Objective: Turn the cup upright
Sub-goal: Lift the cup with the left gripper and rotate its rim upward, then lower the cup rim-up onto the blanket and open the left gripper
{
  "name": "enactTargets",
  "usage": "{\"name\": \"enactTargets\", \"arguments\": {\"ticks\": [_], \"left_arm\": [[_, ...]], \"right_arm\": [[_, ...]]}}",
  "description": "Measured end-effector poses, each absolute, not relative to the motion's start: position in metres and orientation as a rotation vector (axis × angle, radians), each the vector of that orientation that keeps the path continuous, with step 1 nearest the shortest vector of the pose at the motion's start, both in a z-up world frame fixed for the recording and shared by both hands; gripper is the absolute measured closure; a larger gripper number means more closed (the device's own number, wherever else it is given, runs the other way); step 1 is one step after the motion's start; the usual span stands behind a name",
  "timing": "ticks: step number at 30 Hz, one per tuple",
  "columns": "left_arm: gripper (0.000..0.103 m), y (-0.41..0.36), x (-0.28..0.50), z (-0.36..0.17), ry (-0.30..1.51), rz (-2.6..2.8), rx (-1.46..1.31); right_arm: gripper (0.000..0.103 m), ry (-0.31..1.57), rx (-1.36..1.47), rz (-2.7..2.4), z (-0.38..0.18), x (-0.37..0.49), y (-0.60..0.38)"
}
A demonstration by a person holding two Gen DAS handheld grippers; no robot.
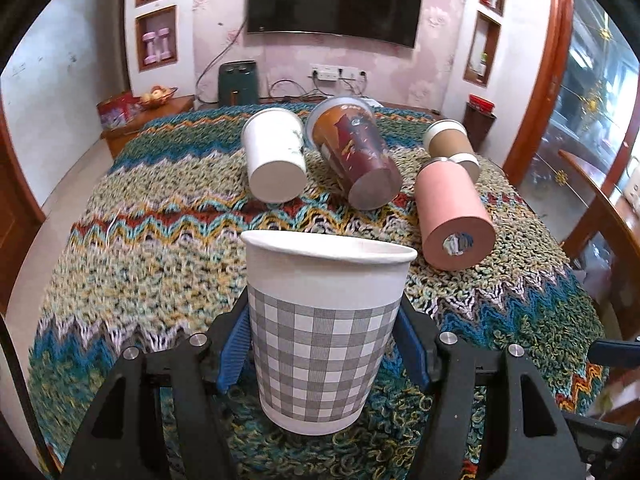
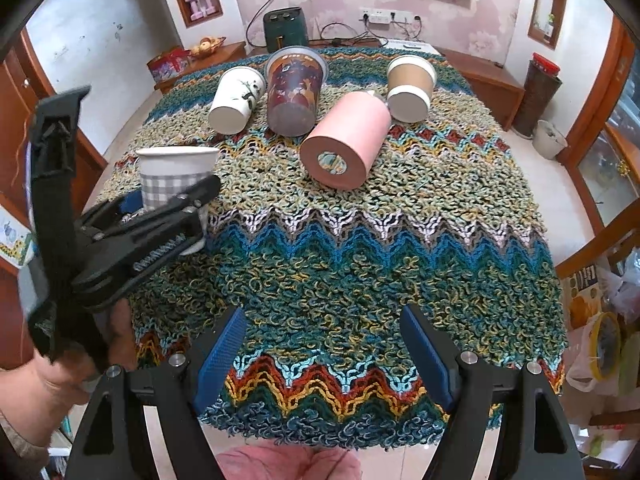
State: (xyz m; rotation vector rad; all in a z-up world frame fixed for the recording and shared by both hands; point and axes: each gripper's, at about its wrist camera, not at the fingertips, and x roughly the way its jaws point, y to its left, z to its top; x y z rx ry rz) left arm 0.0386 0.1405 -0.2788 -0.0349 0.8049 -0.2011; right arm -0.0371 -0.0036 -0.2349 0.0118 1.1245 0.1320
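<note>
Left gripper point(image 1: 322, 344): jaws clamped on the white paper cup with a grey checked band point(image 1: 324, 332), blue pads pressing its two sides.
Checked cup: upright, mouth up, rim tilted slightly; in the right wrist view point(image 2: 172, 176) it sits at the left edge of the table, and whether its base touches the cloth cannot be told.
Right gripper point(image 2: 322, 356): jaws wide apart, holding nothing, hovering over the near edge of the table.
Table: covered by a multicoloured zigzag knitted cloth point(image 2: 360, 248).
White paper cup with a small plant print point(image 1: 274, 154): lying on its side at the far left, base toward the camera.
Dark red printed plastic cup with a clear lid point(image 1: 352, 152): lying just right of the white one, the two close together or touching.
Pink cylindrical tumbler point(image 1: 454, 216): on its side, nearest of the lying ones, base facing the camera.
Brown paper cup with white rims point(image 1: 450, 142): on its side behind the tumbler, touching it.
</note>
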Motion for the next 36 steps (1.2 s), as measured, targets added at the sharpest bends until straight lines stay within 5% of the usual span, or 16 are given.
{"name": "enactTargets", "arguments": {"ticks": [22,27,36], "left_arm": [[0.035,0.142,-0.01,-0.296,0.83,-0.134,-0.02],[0.013,0.137,-0.016,-0.293,0.798,-0.144,0.026],[0.012,0.14,-0.018,-0.281,0.796,-0.151,0.05]], "right_arm": [[0.023,1.12,-0.062,0.26,-0.239,-0.054,0.0],[0.023,1.12,-0.071,0.267,-0.239,-0.055,0.003],[0.023,1.119,-0.081,0.274,-0.239,-0.051,0.008]]}}
